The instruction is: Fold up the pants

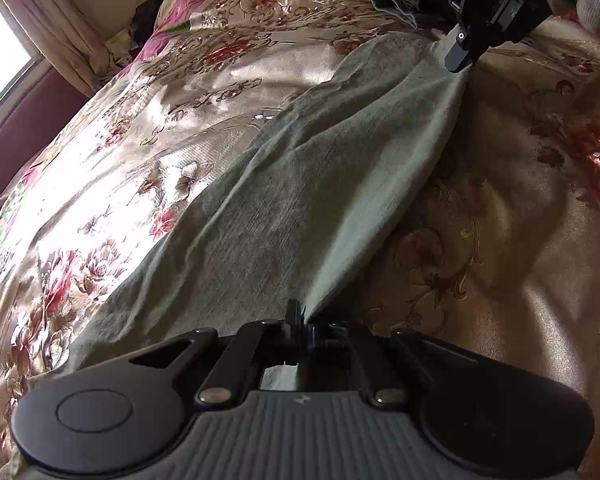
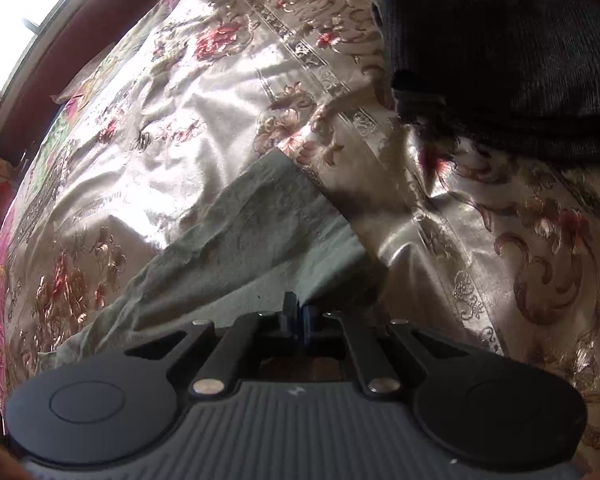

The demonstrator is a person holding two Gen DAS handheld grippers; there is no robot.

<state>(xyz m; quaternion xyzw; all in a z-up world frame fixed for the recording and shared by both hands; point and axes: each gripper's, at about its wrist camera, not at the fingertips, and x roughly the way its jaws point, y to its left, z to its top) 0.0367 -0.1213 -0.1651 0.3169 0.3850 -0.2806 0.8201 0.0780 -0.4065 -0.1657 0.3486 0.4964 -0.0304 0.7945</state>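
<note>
Pants: grey-green knit fabric, spread on the bed, stretched in a long band between the two grippers, with creases running lengthwise. In the right wrist view the same pants lie diagonally from the near centre toward the far right, the far end showing a straight hem edge.

Left gripper: fingers pressed together, pinching a raised fold at the near edge of the pants; the cloth rises in a small peak where it is held.

Right gripper: seen in the left wrist view at the far right, its dark fingertip meeting the far end of the pants. In its own view the right gripper has its fingers drawn narrow, clamped on the near edge of the grey fabric.

Bedspread: shiny satin, cream and gold, with red and pink flowers and scrollwork; rumpled, brightly lit on the left side.

Dark garment: black ribbed knit, lying on the bedspread at the far right, apart from the pants.

Curtain: beige, hanging at the far left beside a bright window.

White glove: at the far right edge, behind the right gripper.
</note>
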